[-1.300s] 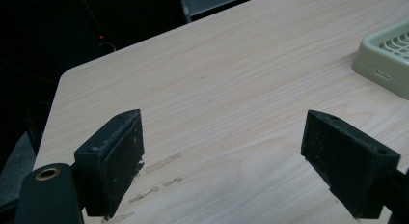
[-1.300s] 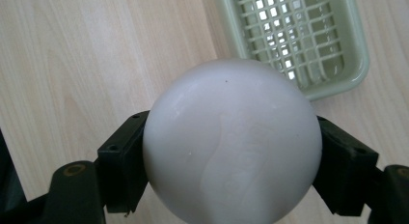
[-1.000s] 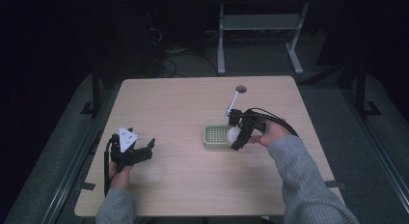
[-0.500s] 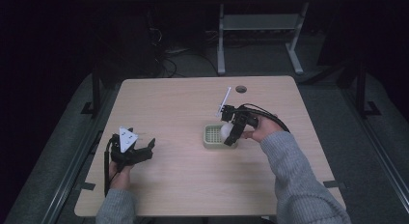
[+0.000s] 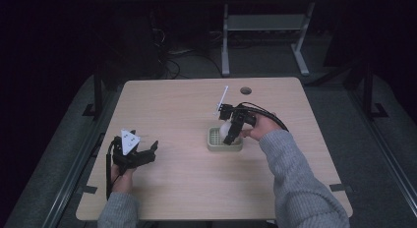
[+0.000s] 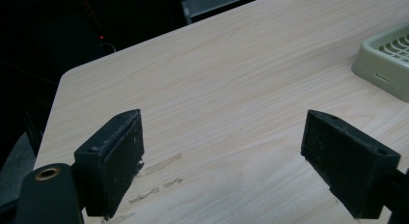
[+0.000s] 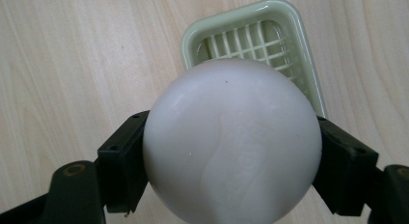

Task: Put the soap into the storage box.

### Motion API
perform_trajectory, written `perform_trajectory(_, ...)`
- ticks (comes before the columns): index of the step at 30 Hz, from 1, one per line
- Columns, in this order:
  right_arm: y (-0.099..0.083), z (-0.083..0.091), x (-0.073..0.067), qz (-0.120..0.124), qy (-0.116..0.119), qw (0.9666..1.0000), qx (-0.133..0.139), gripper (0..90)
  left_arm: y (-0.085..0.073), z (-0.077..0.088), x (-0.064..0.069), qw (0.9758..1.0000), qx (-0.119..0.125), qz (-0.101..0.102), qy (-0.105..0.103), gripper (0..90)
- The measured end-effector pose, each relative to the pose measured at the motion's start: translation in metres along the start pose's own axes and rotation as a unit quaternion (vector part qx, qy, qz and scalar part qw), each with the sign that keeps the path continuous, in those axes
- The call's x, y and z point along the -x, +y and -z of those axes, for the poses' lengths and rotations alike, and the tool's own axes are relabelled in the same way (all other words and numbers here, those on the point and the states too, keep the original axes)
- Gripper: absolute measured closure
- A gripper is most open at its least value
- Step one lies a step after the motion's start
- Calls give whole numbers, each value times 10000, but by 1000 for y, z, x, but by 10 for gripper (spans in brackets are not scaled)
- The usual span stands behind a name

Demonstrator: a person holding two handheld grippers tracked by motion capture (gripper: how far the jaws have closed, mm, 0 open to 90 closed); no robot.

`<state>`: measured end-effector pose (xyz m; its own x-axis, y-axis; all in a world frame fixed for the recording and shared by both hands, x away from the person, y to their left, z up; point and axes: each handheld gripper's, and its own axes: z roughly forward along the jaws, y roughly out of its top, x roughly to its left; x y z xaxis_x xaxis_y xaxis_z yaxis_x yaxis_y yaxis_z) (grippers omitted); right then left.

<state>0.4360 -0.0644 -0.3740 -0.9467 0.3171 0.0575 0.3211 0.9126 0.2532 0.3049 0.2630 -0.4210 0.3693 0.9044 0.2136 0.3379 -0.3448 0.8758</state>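
White ball (image 7: 231, 142) sat clamped in the right hand-held gripper (image 5: 231, 128), above the green basket (image 5: 213, 138) at frame centre. Lowering it squarely inside before releasing seemed wise. Left hand-held gripper (image 5: 135, 156) rested empty, jaws apart, lower left.

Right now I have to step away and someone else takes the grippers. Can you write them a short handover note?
Right gripper: shut on the white ball, held above the green basket, near its edge.
Left gripper: open, holding nothing, low over the table, well left of the basket.
Done: ball gripped and brought over the basket.
Left: probably lower the ball into the basket and open the jaws; the basket looks otherwise empty.
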Motion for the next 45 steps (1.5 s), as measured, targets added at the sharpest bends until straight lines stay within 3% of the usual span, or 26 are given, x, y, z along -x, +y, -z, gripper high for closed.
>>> perform_trajectory(19,11,-25,10,-133,-80,9995,-275,234,0,0,0,10000,22,12,-21,148)
perform_trajectory(45,16,-43,19,-194,-101,9986,-485,233,0,1,-1,10000,23,36,-13,148)
